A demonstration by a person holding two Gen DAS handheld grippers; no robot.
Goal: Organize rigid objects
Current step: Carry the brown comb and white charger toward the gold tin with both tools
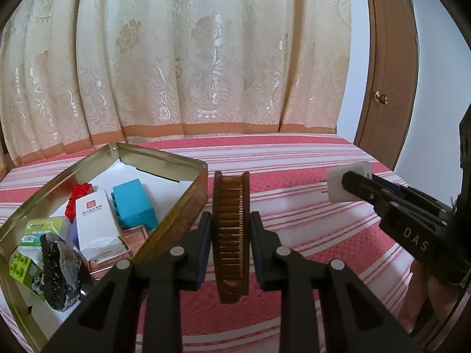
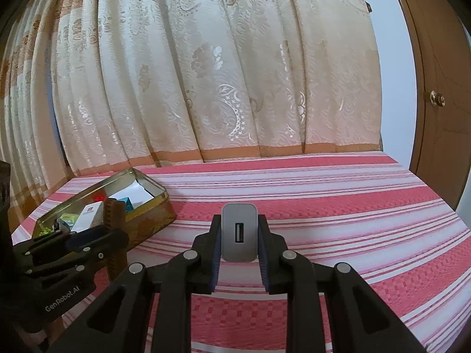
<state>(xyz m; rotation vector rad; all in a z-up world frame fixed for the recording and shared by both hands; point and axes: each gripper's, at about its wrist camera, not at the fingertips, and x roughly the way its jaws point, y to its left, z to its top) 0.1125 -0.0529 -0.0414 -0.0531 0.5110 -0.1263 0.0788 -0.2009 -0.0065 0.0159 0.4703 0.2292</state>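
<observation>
A: Item one: brown comb (image 1: 231, 235), standing on edge, clamped between the pads of the left gripper (image 1: 231, 250), above the striped bedcover (image 1: 294, 153) just beside the right wall of the gold tin (image 1: 164, 158).

B: Item two?

A: White USB charger (image 2: 239, 232), port facing the camera, pinched tight in the right gripper (image 2: 239, 244), over the middle of the bedcover, well apart from the tin.

B: Tin contents?

A: Blue block (image 1: 135, 203), red block (image 1: 81, 191), white carton (image 1: 98, 223), green brick (image 1: 22, 267), dark claw clip (image 1: 60, 273). The tin sits toward the bedcover's left edge, near the curtain (image 1: 188, 58).

B: Risks?

A: My judgement: the comb is gripped low on a narrow edge, so it may pivot or catch the tin's wall on entry. The tin is crowded; a drop could land atop the carton and slide.

B: View differences?

A: Only the left view lays the tin's contents open and shows the charger's prongs; only the right shows its port and the tin's outer side.
</observation>
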